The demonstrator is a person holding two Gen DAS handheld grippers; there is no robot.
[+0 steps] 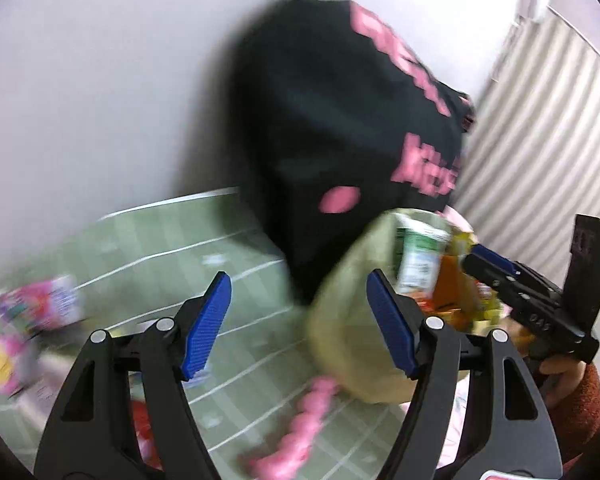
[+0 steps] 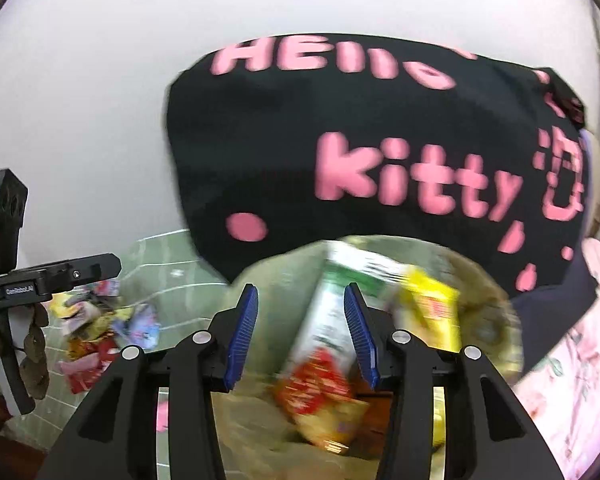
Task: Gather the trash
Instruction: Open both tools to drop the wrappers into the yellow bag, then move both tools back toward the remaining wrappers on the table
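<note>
A beige basket (image 2: 492,320) holds snack wrappers and a green-white carton (image 2: 332,312); it also shows in the left wrist view (image 1: 340,320). My right gripper (image 2: 302,336) is open above the basket's contents, holding nothing. My left gripper (image 1: 300,324) is open and empty, to the left of the basket, over the green checked sheet (image 1: 172,264). Loose colourful wrappers (image 2: 100,332) lie on the sheet to the left; they also show in the left wrist view (image 1: 40,308), blurred. The right gripper shows in the left wrist view (image 1: 476,258) over the basket.
A black "Hello Kitty" cushion (image 2: 380,148) stands behind the basket against the white wall. A pink knobbly object (image 1: 296,432) lies on the sheet. A pink patterned fabric (image 2: 572,360) is at right. White curtains (image 1: 548,120) hang at right.
</note>
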